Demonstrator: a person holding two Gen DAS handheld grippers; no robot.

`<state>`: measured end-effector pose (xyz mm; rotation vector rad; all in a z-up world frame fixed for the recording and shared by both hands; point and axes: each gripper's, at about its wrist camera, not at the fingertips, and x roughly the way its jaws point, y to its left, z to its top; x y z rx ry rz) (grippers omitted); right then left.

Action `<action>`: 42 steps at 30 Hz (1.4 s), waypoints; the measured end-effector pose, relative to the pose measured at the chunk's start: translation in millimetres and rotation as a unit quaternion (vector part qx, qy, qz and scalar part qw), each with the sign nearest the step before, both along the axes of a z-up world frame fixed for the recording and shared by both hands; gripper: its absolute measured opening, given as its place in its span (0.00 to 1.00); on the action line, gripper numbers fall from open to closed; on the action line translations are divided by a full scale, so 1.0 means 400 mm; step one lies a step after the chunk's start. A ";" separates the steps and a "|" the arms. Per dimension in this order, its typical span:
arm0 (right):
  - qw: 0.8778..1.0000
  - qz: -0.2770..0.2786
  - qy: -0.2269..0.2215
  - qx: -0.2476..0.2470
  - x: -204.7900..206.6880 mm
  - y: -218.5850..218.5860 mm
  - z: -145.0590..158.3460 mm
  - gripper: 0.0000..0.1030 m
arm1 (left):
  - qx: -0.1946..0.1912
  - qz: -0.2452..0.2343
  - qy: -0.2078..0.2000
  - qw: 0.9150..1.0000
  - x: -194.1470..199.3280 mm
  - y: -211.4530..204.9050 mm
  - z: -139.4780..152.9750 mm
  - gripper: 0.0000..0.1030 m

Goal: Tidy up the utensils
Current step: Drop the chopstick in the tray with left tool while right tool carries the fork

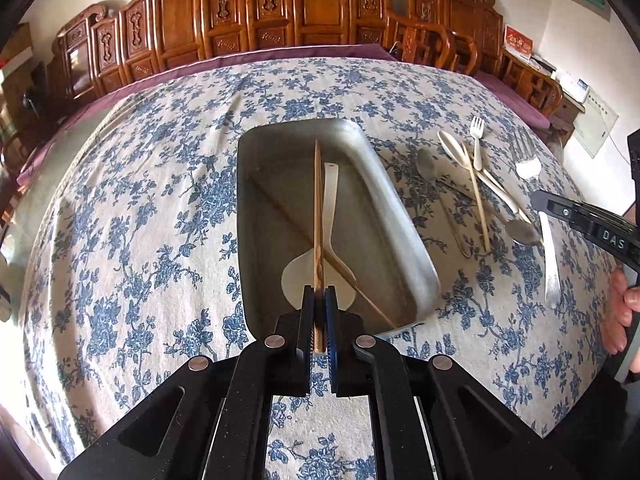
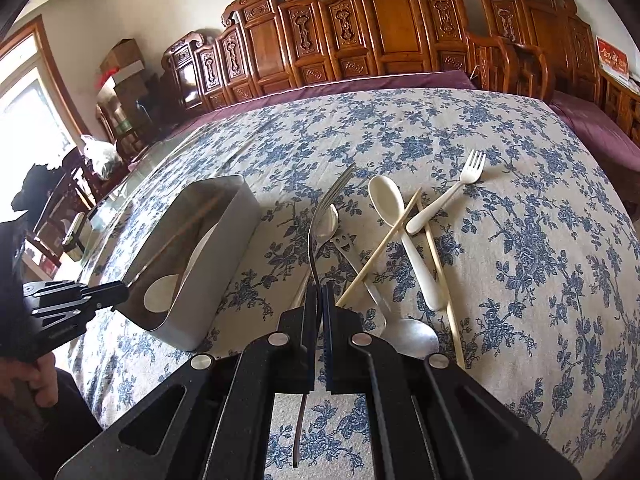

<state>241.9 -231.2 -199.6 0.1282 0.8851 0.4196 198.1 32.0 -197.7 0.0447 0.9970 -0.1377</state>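
Left gripper (image 1: 319,300) is clamped on a wooden chopstick (image 1: 318,216), held over the metal tray (image 1: 396,216), where a white rice paddle (image 1: 320,268) and another chopstick lie. Right gripper (image 2: 320,296) pinches a metal fork (image 2: 320,216) above spoons, chopsticks and a white fork (image 2: 448,196) on the floral-clothed desk (image 2: 520,240).

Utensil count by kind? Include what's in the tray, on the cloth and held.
Chopsticks: 4 (one held, one in tray at, two on cloth at and)
Spoons: 4 (white in tray, white on cloth, two metal)
Forks: 2 (white, metal held)
Total: 10
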 end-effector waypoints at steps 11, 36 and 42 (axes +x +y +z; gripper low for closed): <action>0.999 0.036 -0.020 -0.009 -0.012 0.090 0.054 0.04 | -0.038 0.018 -0.017 0.999 0.009 0.042 0.000 0.05; 0.995 0.101 -0.017 -0.005 0.134 0.446 0.069 0.04 | -0.029 0.093 -0.077 0.992 0.023 0.182 0.062 0.64; 0.993 0.116 0.002 -0.018 0.146 0.478 0.007 0.04 | -0.029 0.099 -0.079 0.991 0.023 0.191 0.064 0.72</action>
